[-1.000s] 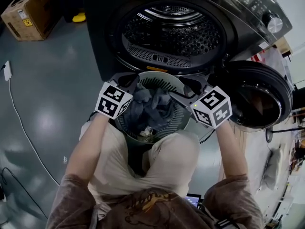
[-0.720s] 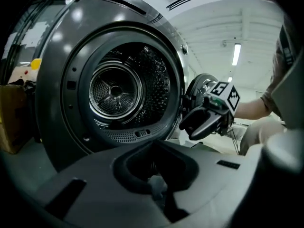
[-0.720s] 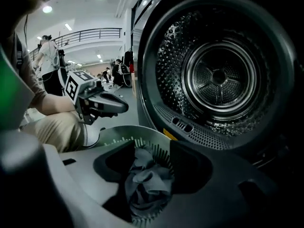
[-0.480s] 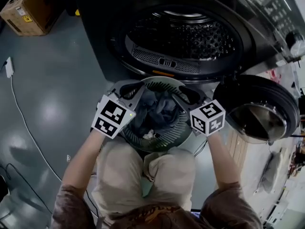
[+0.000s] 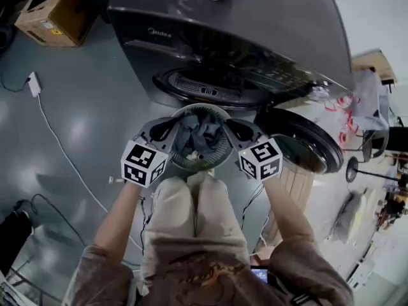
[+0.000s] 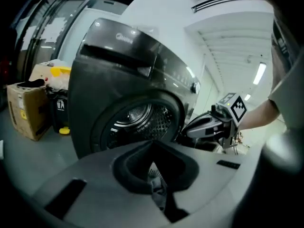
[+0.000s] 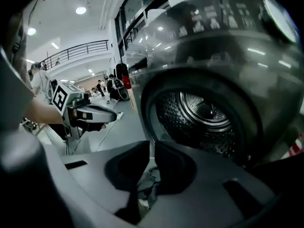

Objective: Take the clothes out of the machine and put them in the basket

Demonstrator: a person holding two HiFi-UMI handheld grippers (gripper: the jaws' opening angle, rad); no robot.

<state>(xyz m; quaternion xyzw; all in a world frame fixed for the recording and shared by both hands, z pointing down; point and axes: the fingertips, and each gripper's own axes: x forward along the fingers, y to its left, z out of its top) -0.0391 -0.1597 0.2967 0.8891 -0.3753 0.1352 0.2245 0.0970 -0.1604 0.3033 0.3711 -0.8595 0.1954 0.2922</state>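
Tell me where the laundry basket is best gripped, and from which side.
Probably by its round top rim, at the left and right sides, coming down from above and pinching the slatted wall inside and out. The basket stands upright and open, the clothes sit mostly in its middle, and the machine stands close behind its far side.

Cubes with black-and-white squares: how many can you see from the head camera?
2. One cube is left of the basket; the other cube is right of it. None seems hidden.
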